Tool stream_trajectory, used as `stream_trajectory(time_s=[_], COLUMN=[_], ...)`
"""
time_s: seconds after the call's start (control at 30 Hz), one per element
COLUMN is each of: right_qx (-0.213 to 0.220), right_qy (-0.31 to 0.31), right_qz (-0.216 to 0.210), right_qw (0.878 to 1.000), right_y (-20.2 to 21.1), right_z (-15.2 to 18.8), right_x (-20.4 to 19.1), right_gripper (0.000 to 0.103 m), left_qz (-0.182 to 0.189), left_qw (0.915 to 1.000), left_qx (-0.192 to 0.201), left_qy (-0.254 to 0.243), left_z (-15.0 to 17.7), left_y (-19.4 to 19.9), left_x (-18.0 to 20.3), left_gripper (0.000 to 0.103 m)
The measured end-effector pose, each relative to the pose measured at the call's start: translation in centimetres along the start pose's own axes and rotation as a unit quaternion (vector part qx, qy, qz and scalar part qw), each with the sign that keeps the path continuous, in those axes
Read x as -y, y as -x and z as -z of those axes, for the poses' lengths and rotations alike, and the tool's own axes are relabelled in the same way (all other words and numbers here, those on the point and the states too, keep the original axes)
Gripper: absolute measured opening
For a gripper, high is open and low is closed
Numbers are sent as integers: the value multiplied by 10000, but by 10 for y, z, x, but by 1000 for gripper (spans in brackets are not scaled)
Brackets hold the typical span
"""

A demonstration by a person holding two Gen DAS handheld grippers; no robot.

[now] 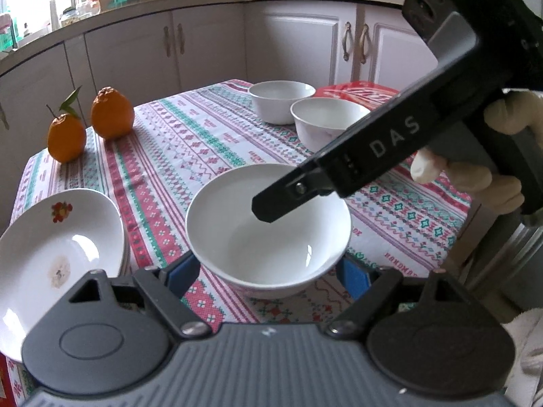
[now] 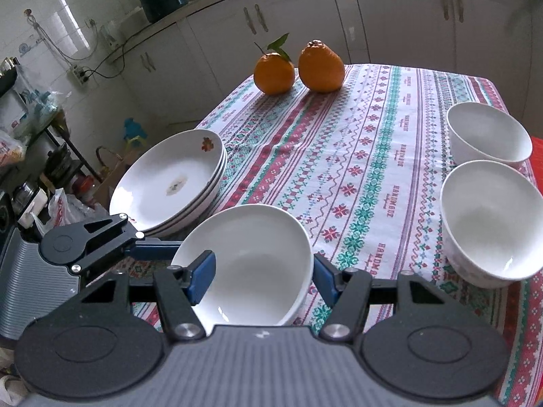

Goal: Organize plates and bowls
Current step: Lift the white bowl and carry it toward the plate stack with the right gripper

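Note:
A white bowl (image 1: pixel 268 227) stands on the patterned tablecloth (image 1: pixel 190 142) near the table's front edge. My left gripper (image 1: pixel 268 273) is open, its blue pads on either side of the bowl's near wall. My right gripper (image 2: pixel 261 274) is open: its left pad (image 2: pixel 203 276) hangs inside the same bowl (image 2: pixel 251 264), its right pad outside the rim. In the left wrist view the right gripper's finger (image 1: pixel 288 196) reaches over the bowl. Two more white bowls (image 1: pixel 281 100) (image 1: pixel 327 122) stand at the far right. A stack of white plates (image 2: pixel 173 183) with a flower print lies left.
Two oranges (image 1: pixel 112 113) (image 1: pixel 66 137), one with leaves, stand at the table's far left corner. A red cloth (image 1: pixel 359 91) lies behind the far bowls. Kitchen cabinets (image 1: pixel 210 40) and a cluttered counter run behind the table. The table's left edge drops to floor clutter (image 2: pixel 51 183).

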State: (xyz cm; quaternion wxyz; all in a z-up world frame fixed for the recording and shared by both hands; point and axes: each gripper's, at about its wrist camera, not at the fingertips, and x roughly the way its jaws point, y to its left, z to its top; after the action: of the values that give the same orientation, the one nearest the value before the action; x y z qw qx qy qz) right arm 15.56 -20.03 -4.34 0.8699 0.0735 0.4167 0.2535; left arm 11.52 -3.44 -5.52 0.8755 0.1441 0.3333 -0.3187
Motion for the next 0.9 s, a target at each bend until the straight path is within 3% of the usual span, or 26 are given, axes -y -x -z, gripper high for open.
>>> stream_trajectory(time_s=[0.37,0.47,0.6,0.73,0.9], right_qx=[-8,8,218,542,1075], right_qy=[16,-14,5,18,169], right_qz=[-29,-91,-27,64,699], right_qw=[10000,10000,9998,9985,9916], right_y=[-5,-4,10,36,73], right_z=[0,1,5,11,24], right_x=[0,2,4,13,32], right_gripper=[69,71,93,98,103], left_qz=[20,74,179,338,234], left_qw=[10000,10000,9997,9992,9987], left_qx=[-4,-10,-134,-140,83], left_qy=[27,8,-77,-169,-442], left_z=[2,3,2,-5,-40], left_y=[-1,-1,6,24,38], left_x=[-4,-3,0,2,10], left_gripper=[87,92,95,99,101])
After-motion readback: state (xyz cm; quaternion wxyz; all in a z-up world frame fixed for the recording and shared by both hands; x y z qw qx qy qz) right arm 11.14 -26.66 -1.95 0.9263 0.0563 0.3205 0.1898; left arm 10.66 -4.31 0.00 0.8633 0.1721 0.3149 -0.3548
